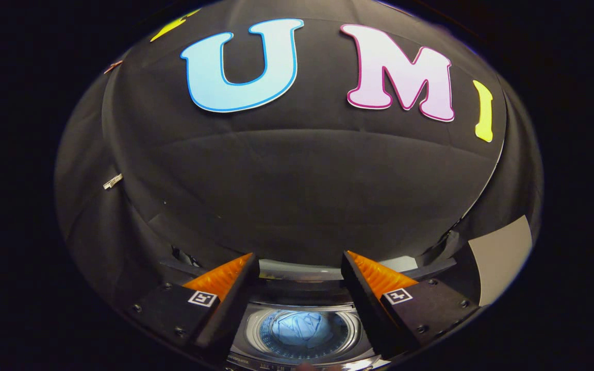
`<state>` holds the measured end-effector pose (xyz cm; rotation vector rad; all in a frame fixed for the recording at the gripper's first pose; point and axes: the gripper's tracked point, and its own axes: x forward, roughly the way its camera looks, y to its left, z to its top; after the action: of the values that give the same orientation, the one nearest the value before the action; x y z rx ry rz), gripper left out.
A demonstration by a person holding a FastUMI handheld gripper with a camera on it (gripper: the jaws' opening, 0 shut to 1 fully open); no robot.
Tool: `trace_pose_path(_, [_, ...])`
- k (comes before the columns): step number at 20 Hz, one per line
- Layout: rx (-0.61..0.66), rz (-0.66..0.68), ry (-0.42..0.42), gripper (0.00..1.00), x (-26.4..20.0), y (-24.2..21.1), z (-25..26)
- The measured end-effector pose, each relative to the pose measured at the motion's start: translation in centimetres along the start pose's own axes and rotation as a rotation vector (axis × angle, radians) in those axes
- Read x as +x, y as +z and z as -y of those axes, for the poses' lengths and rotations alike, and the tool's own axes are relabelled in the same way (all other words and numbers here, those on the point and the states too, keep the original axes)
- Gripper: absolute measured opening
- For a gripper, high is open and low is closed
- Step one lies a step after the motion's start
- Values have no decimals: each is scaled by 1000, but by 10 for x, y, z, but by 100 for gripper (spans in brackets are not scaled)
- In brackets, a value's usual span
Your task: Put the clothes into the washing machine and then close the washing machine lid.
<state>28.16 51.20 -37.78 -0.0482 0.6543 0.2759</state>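
The tool (299, 263) is held with its two fingers (225, 275) spread wide apart and nothing between them; they pinch nothing and touch nothing. Each finger body carries a small square marker tag near its base.

Below the gap between the fingers, looking down from above, is the washing machine (297, 355), a top-loader seen from over its opening. Its round drum (304, 330) is open to view, ringed by a pale, shiny collar, and the clothes (299, 327) lie inside it as a crumpled, light bluish bundle at the bottom of the tub. The machine's lid (297, 269) stands raised at the far side of the opening (a pale, curved edge showing just beyond the fingertips), so the opening is uncovered.

Beyond the machine rises the booth's black cloth wall (297, 180), creased in a long horizontal fold. Off past the right-hand finger, a flat grey panel (500, 257) leans at the edge of the cloth. A small clip (113, 181) is fastened to the cloth well off past the left-hand finger.
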Motion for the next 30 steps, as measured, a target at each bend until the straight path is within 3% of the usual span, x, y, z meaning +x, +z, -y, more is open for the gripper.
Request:
trace_pose_path(18, [-5,41,32,100,-53,-48,-1])
trace_pose_path(30, [3,-22,77,100,-74,-95,-1])
